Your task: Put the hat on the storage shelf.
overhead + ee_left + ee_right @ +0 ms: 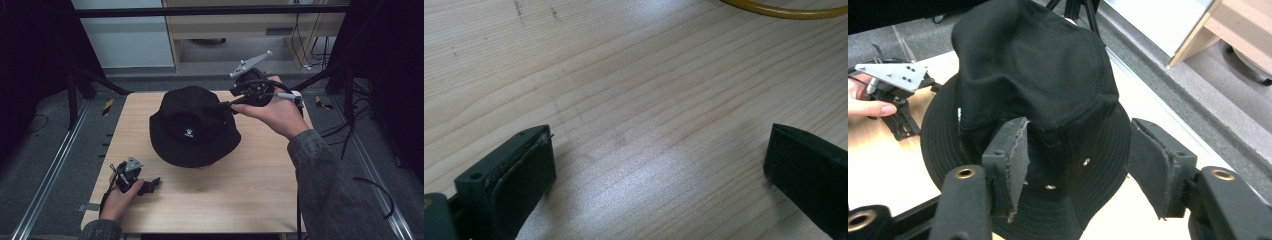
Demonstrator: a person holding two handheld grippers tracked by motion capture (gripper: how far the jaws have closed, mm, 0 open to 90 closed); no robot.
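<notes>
The left hand-held gripper (150,185) rests low on the worktop (250,200), jaws wide and empty, well apart from the black bucket hat (194,127). The right hand-held gripper (227,106) is nearer: the hat's crown lies just ahead between its part-open jaws, ungripped.

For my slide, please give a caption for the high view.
Right hand-held gripper open at black hat on table.

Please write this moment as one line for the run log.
scene: black bucket hat on wooden table | right gripper: open, jaws astride hat's brim, pads not pressing | left gripper: open, over bare table
</notes>
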